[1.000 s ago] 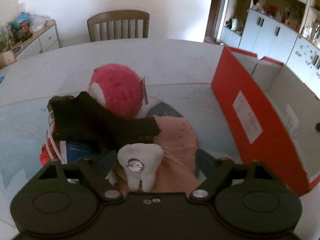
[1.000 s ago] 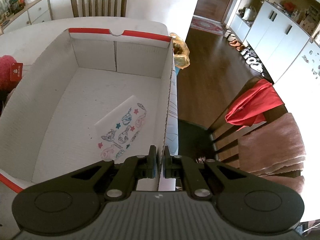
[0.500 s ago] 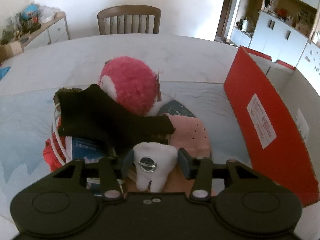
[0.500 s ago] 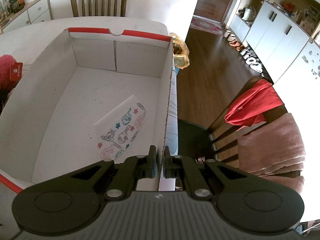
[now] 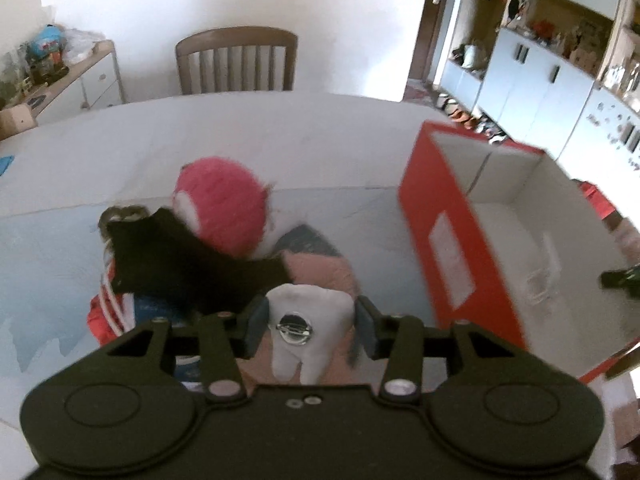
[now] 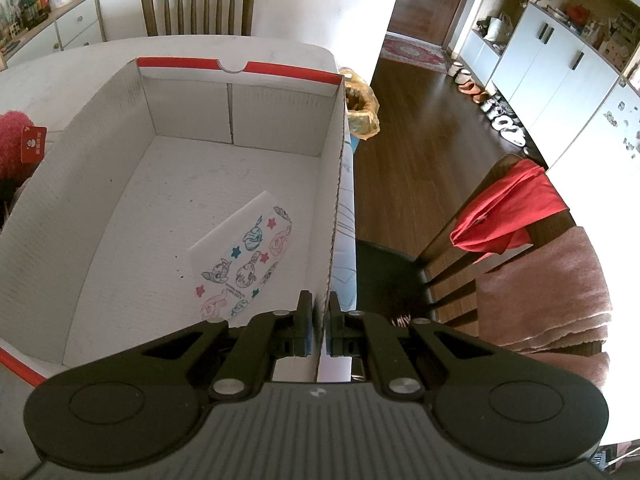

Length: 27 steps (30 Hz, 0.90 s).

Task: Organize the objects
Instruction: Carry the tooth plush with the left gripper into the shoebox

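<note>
My left gripper (image 5: 310,326) is shut on a white tooth-shaped plush (image 5: 308,332) with a metal pin on it, held just above the pile. Behind it lie a black sock (image 5: 176,264), a pink fluffy toy (image 5: 224,206), a pink cloth (image 5: 320,270) and a red garment with white stripes (image 5: 106,308). The red-and-white cardboard box (image 5: 448,240) stands open to the right. My right gripper (image 6: 320,312) is shut on the box's right wall (image 6: 334,216). Inside the box lies a printed paper sheet (image 6: 240,264).
A wooden chair (image 5: 236,64) stands behind the white table (image 5: 240,132). A sideboard (image 5: 72,80) with clutter is at the far left. Right of the box the table ends, with a chair carrying a red cloth (image 6: 508,212) and pink towel (image 6: 548,292) over dark floor.
The left jaws closed from wide apart onto the tooth plush, then lifted it up off the pile. The right gripper kept still on the box wall.
</note>
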Each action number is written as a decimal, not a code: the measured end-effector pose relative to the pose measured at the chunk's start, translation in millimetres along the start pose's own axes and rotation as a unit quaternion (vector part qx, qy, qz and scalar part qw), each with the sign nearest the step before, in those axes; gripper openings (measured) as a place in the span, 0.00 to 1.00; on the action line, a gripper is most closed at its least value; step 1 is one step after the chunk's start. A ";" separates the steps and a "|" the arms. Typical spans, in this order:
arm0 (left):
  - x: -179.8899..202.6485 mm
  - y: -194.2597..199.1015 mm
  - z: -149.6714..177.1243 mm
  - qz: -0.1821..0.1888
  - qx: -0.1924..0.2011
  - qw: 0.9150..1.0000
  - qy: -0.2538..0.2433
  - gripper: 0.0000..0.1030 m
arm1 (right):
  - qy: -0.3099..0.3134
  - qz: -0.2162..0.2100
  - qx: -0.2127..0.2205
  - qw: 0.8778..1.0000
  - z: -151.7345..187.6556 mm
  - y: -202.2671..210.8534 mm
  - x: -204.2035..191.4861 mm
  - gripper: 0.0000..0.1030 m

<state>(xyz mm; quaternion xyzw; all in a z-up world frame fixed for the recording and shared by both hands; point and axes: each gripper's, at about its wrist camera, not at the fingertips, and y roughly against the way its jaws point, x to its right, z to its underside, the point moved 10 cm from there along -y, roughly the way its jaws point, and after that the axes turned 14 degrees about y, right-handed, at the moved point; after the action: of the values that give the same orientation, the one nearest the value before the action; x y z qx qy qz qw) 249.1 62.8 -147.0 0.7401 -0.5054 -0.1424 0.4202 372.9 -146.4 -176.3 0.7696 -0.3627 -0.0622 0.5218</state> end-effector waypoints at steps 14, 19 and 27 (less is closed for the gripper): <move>90.6 21.1 -18.4 0.065 0.000 0.996 -0.064 0.43 | 0.006 -0.005 0.005 1.000 -2.2 -0.9 -3.5 0.06; 129.4 13.2 -18.2 0.083 -0.005 0.992 -0.098 0.43 | 0.001 -0.007 0.010 1.000 -2.5 -0.6 -2.8 0.05; 176.2 -6.1 -11.6 0.095 -0.018 0.985 -0.144 0.43 | 0.016 -0.018 0.019 1.000 -4.3 0.7 -8.7 0.05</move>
<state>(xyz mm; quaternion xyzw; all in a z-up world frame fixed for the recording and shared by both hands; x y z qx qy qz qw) 339.3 -83.8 -107.0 0.6531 -0.6259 -0.2157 0.3677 368.2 -137.8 -176.2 0.7867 -0.3417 -0.0522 0.5114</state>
